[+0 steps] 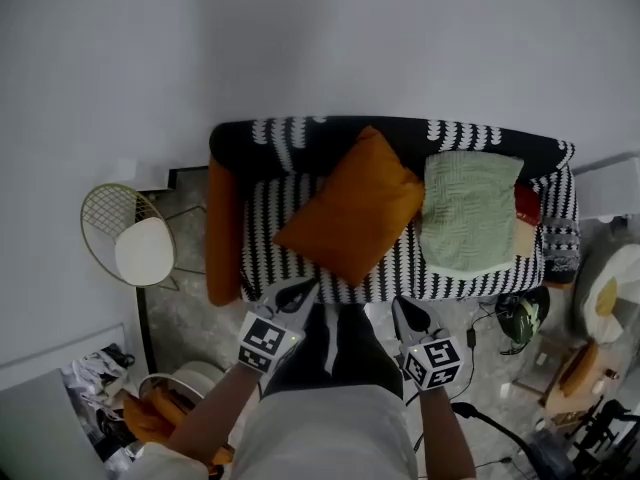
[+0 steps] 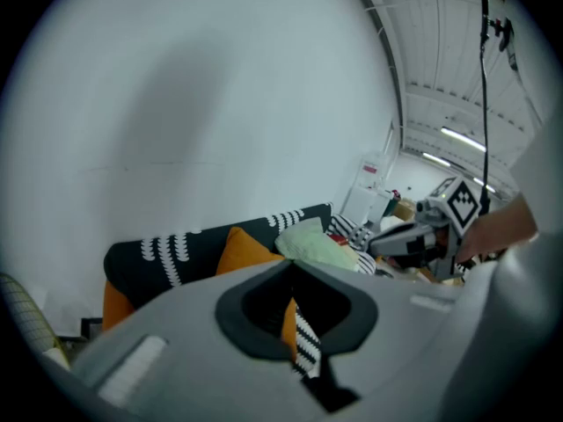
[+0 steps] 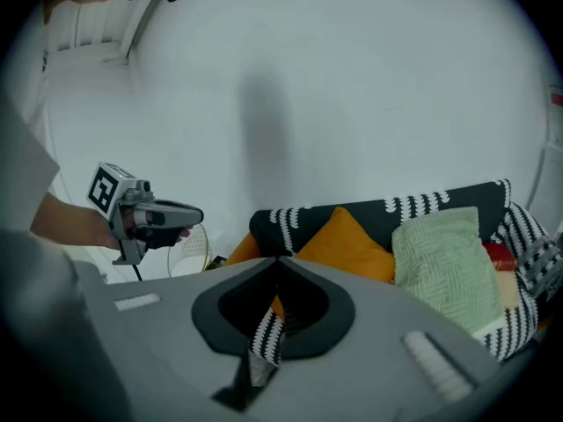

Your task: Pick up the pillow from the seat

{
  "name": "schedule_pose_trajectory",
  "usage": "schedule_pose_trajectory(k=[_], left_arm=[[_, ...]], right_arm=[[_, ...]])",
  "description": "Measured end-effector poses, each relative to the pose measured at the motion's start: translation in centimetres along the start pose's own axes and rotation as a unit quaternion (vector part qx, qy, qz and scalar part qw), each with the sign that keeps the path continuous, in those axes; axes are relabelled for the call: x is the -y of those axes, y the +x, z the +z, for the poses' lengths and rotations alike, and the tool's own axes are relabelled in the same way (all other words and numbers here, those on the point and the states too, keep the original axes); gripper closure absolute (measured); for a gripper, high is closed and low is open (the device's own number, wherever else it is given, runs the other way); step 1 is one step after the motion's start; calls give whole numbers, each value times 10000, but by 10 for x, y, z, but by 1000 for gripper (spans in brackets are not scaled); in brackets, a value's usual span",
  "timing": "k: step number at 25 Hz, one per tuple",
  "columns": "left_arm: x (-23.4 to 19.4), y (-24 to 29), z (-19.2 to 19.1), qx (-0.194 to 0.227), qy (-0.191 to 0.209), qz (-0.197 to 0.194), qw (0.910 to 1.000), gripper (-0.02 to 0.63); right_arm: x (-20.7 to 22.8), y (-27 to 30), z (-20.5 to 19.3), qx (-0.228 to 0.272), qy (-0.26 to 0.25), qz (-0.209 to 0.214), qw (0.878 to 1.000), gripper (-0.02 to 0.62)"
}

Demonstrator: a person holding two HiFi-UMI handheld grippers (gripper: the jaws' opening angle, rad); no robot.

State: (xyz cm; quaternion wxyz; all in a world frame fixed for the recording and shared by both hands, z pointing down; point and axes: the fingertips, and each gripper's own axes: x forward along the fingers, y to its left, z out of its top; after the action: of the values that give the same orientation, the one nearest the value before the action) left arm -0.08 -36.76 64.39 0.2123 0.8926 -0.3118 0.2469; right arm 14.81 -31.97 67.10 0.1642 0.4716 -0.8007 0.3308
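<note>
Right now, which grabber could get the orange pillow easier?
Left. The left gripper sits right in front of the orange pillow; the right gripper is farther over, toward the green pillow. Both are shut.

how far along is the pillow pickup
Done: nothing; the orange pillow and green pillow both lie on the striped seat. In hand: the left gripper and right gripper are shut, empty, near the seat's front edge. Left: open, grasp a pillow, lift.

A black-and-white patterned sofa [image 1: 400,273]. On its seat lie an orange pillow [image 1: 352,208] and, just beside it, a green pillow [image 1: 468,211].
</note>
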Motion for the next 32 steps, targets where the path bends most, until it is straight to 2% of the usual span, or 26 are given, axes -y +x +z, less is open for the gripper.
schedule_pose_trajectory(k=[10, 15, 25, 32], left_arm=[[-33, 58, -23, -139, -121, 251, 9995, 606], [-50, 87, -36, -180, -166, 353, 9991, 606], [-82, 155, -61, -347, -249, 422, 9982, 578], [-111, 206, -78, -488, -104, 431, 9978, 555]], right_arm=[[54, 67, -19, -244, 56, 284, 9993, 589], [81, 94, -39, -371, 216, 385, 9983, 566], [141, 143, -80, -534, 661, 326, 9958, 555], [184, 182, -110, -606, 884, 224, 9940, 526]])
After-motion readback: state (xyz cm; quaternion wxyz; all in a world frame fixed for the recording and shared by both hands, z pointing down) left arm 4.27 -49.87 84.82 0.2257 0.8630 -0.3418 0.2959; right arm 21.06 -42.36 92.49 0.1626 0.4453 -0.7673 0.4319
